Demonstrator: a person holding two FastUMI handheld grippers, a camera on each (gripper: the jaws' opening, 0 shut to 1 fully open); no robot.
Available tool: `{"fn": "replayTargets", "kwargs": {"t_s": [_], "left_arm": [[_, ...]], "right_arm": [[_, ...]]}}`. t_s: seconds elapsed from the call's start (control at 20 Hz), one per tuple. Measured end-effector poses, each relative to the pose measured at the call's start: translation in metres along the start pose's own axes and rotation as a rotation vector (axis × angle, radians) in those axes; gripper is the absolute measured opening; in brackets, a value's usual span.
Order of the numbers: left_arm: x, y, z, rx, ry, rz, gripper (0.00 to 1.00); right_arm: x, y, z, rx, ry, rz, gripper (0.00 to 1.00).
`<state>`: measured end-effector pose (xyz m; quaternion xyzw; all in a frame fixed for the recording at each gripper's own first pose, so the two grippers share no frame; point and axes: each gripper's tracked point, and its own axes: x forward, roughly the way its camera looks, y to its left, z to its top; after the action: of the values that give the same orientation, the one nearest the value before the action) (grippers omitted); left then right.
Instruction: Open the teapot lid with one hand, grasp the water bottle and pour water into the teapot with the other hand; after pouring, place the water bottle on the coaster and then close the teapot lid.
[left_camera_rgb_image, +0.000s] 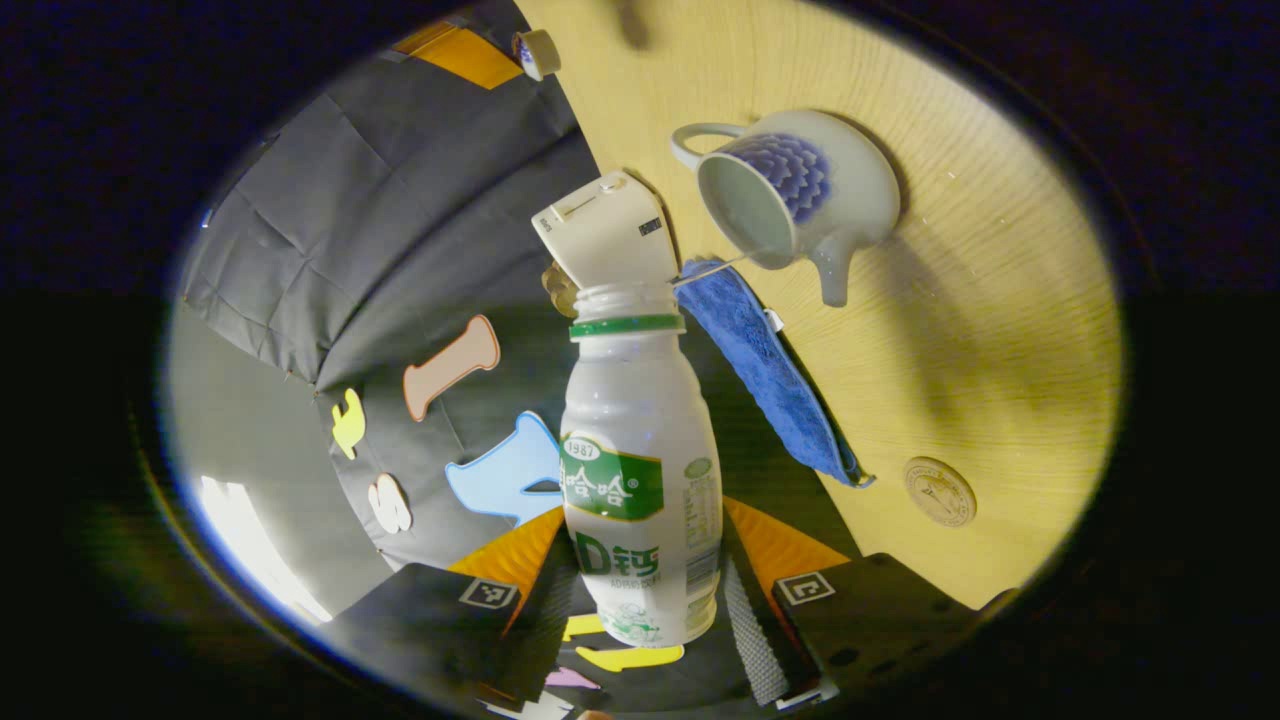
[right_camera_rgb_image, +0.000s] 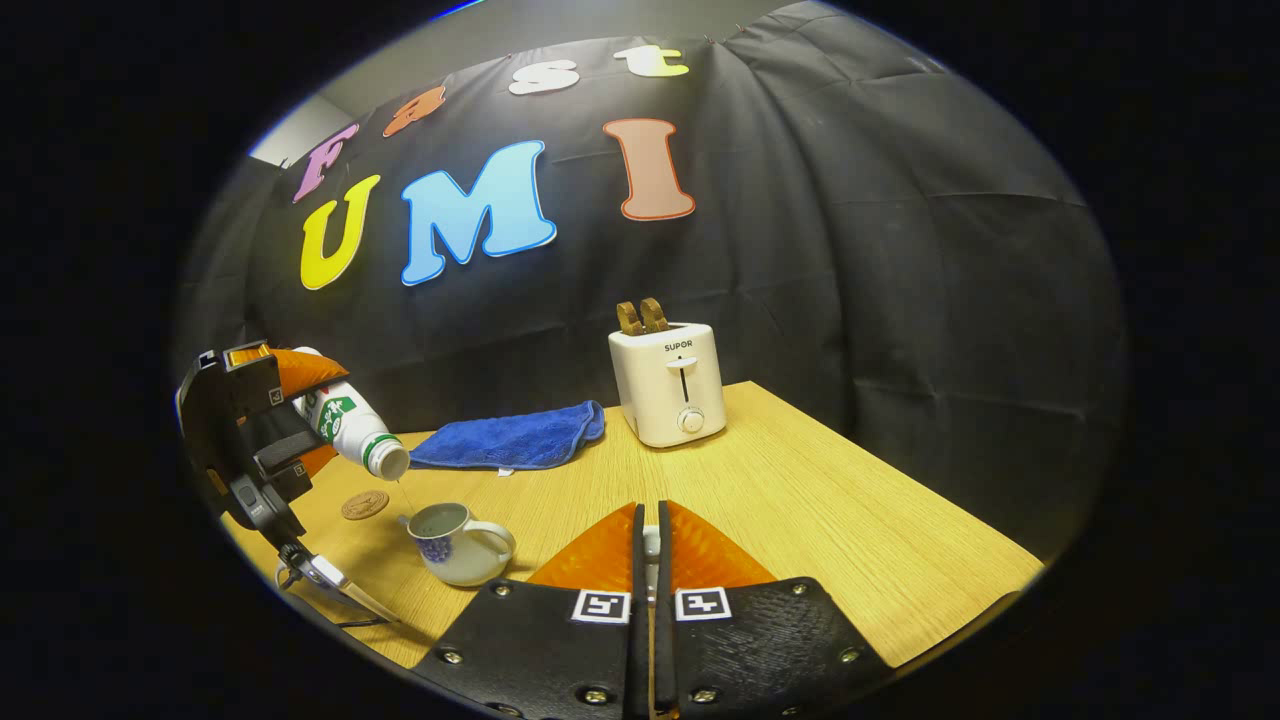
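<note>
A white water bottle (left_camera_rgb_image: 640, 450) with a green label is clamped in my left gripper (left_camera_rgb_image: 645, 545) and tilted toward the teapot (left_camera_rgb_image: 800, 200). A thin stream of water (left_camera_rgb_image: 715, 270) runs from its open mouth into the lidless, white-and-blue teapot. From the right gripper view, the left gripper (right_camera_rgb_image: 250, 440) holds the bottle (right_camera_rgb_image: 350, 425) neck-down above the teapot (right_camera_rgb_image: 455, 545) at the table's left. My right gripper (right_camera_rgb_image: 651, 540) is shut on the small white teapot lid (right_camera_rgb_image: 651, 548), held up away from the pot. The lid (left_camera_rgb_image: 537, 52) also appears far off in the left gripper view.
A round brown coaster (right_camera_rgb_image: 364, 505) lies on the wooden table (right_camera_rgb_image: 800, 500) just behind the teapot. A blue cloth (right_camera_rgb_image: 510, 438) lies by the back wall. A white toaster (right_camera_rgb_image: 668, 385) with toast in it stands at the back middle.
</note>
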<state>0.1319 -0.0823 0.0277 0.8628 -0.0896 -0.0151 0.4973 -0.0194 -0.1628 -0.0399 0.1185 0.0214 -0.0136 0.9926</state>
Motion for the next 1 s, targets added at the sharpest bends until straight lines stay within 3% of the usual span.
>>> {"fn": "replayTargets", "kwargs": {"t_s": [0.05, 0.2, 0.3, 0.35, 0.4, 0.55, 0.6, 0.8, 1.0], "left_arm": [[0.0, 0.001, 0.001, 0.003, -0.002, 0.002, 0.79], [0.001, 0.005, 0.004, 0.014, -0.008, 0.012, 0.84], [0.0, 0.006, 0.005, 0.028, -0.016, 0.016, 0.74], [0.001, 0.006, 0.005, 0.028, -0.018, 0.015, 0.84], [0.001, 0.007, 0.006, 0.027, -0.02, 0.015, 0.79], [-0.001, 0.004, 0.008, 0.0, -0.024, 0.012, 0.84], [0.0, 0.001, 0.008, -0.041, -0.025, -0.005, 0.79], [-0.005, -0.025, 0.009, -0.281, -0.013, -0.086, 0.78], [-0.011, -0.04, 0.012, -0.532, -0.016, -0.116, 0.75]], "right_arm": [[0.0, 0.0, 0.0, 0.0, 0.001, 0.001, 0.02], [-0.001, 0.0, 0.0, -0.004, 0.002, 0.0, 0.02], [0.0, -0.001, 0.0, -0.006, 0.0, -0.002, 0.02], [0.0, -0.001, 0.0, -0.006, 0.0, -0.003, 0.02], [0.0, 0.0, 0.0, -0.006, 0.001, -0.002, 0.02], [0.001, 0.0, -0.001, -0.01, 0.004, -0.003, 0.02], [0.001, 0.0, -0.001, -0.013, 0.003, -0.003, 0.02], [0.003, -0.001, 0.0, -0.022, 0.001, -0.01, 0.02], [0.003, 0.007, -0.001, -0.026, 0.013, -0.002, 0.02]]}}
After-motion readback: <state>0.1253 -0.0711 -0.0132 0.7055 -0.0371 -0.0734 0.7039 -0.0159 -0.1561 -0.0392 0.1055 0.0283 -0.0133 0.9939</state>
